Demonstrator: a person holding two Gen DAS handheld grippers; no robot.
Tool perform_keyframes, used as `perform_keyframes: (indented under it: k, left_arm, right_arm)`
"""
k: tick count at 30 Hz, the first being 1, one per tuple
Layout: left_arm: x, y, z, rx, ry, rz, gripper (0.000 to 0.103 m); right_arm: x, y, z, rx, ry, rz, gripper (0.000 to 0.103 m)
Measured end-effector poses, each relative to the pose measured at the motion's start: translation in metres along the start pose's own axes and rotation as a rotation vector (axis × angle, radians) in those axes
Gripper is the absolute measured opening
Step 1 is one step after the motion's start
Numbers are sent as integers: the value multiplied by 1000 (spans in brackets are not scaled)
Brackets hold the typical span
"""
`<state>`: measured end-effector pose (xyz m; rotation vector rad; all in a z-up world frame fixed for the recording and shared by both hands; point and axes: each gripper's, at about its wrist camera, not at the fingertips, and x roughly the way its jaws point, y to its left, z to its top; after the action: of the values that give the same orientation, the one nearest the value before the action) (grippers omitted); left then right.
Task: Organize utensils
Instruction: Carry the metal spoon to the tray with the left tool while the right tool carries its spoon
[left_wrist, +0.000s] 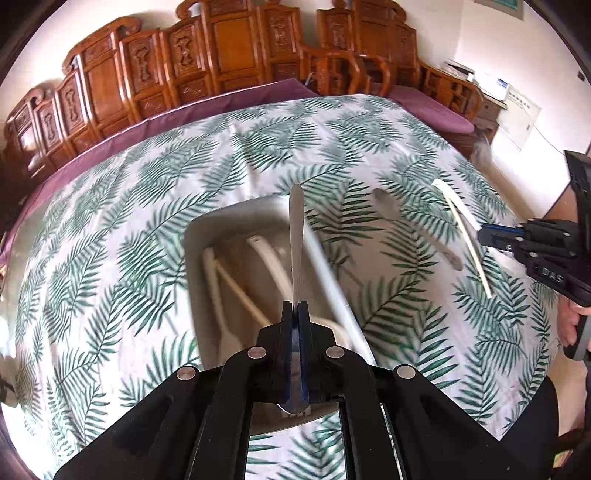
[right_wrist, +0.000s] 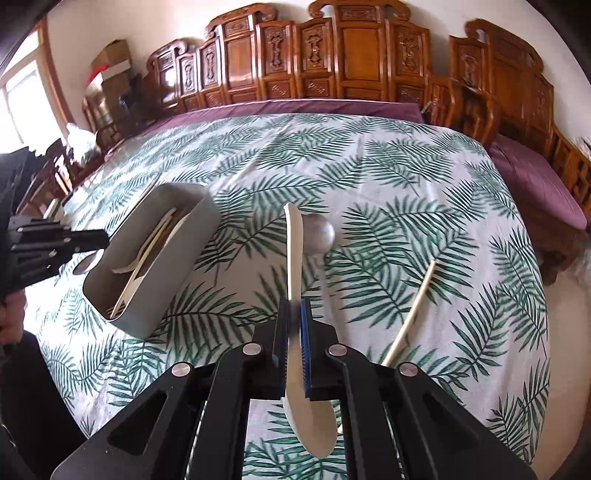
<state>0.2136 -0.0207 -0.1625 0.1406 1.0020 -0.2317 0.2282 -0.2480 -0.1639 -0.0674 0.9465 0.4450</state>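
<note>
My left gripper is shut on a metal spoon, handle pointing forward, held above the grey utensil box. The box holds several white utensils and a chopstick. My right gripper is shut on a white spoon, its bowl under the fingers. In the left wrist view the right gripper holds that white spoon above the cloth at right. A metal spoon and a cream chopstick lie on the cloth. The grey box shows left of the right gripper.
The table has a green fern-print cloth. Carved wooden chairs with purple cushions line the far side. A person's hand shows at the right edge. The left gripper's body shows at the left in the right wrist view.
</note>
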Motion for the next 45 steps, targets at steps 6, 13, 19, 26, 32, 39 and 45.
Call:
perform_keyframes:
  k: [6, 13, 19, 26, 32, 39, 45]
  left_arm:
    - [7, 19, -8, -35, 5, 10, 2]
    - [14, 29, -11, -69, 1, 0, 0]
    - [11, 35, -12, -85, -19, -16, 0]
    - [-6, 54, -22, -113, -53, 24, 0]
    - [-26, 68, -32, -101, -81, 64, 0]
    - [-43, 76, -39, -104, -112, 80, 0]
    - [-54, 83, -44, -114, -132, 73, 0]
  right_arm:
    - [-1, 28, 12, -37, -3, 27, 7]
    - [2, 69, 27, -77, -8, 71, 7]
    - [11, 94, 34, -84, -1, 98, 7]
    - [26, 123, 42, -74, -3, 132, 7]
    - [40, 146, 51, -47, -8, 167, 7]
    - [58, 163, 62, -12, 11, 192, 7]
    - [72, 172, 69, 21, 27, 195, 7]
